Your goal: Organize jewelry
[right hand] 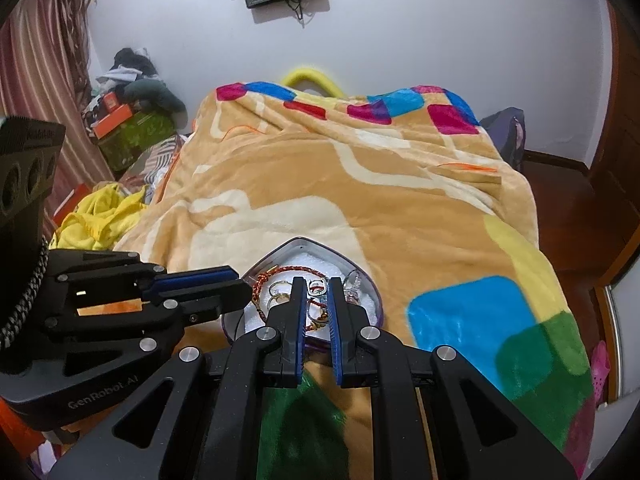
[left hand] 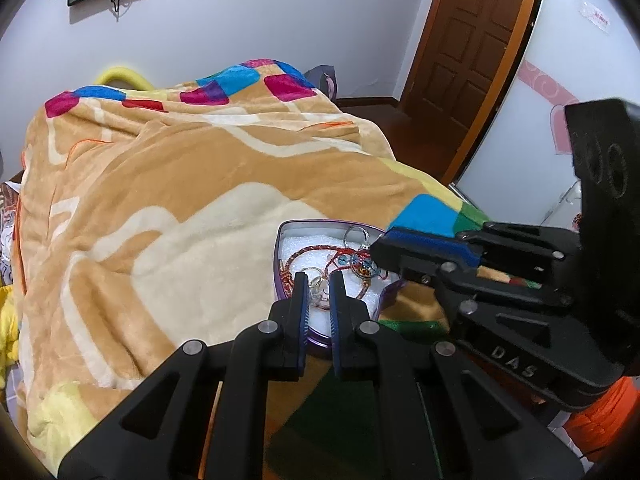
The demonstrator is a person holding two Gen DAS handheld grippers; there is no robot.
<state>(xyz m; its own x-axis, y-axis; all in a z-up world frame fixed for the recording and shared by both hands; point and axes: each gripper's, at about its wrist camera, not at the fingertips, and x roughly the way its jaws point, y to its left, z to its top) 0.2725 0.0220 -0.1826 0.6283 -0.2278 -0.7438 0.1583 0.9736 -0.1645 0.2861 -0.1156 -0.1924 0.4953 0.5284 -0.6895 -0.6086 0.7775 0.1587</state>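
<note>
A purple heart-shaped tin (left hand: 288, 240) (right hand: 360, 258) with a white lining sits on the blanket. It holds a red braided cord bracelet (left hand: 320, 249) (right hand: 288, 270), several rings and beaded pieces (left hand: 362, 266) (right hand: 316, 286). My left gripper (left hand: 319, 280) hovers over the tin's near side, jaws slightly apart with nothing clearly gripped. My right gripper (right hand: 316, 286) hovers over the tin, jaws slightly apart around the jewelry, grip unclear. Each gripper shows in the other's view: the right one (left hand: 384, 248) at the tin's right rim, the left one (right hand: 236, 288) at its left rim.
The tin lies on a tan blanket (right hand: 360, 184) with coloured squares covering a bed. Yellow cloth (right hand: 96, 216) and boxes (right hand: 116, 116) pile at the left. A wooden door (left hand: 472, 40) and wood floor are at the right.
</note>
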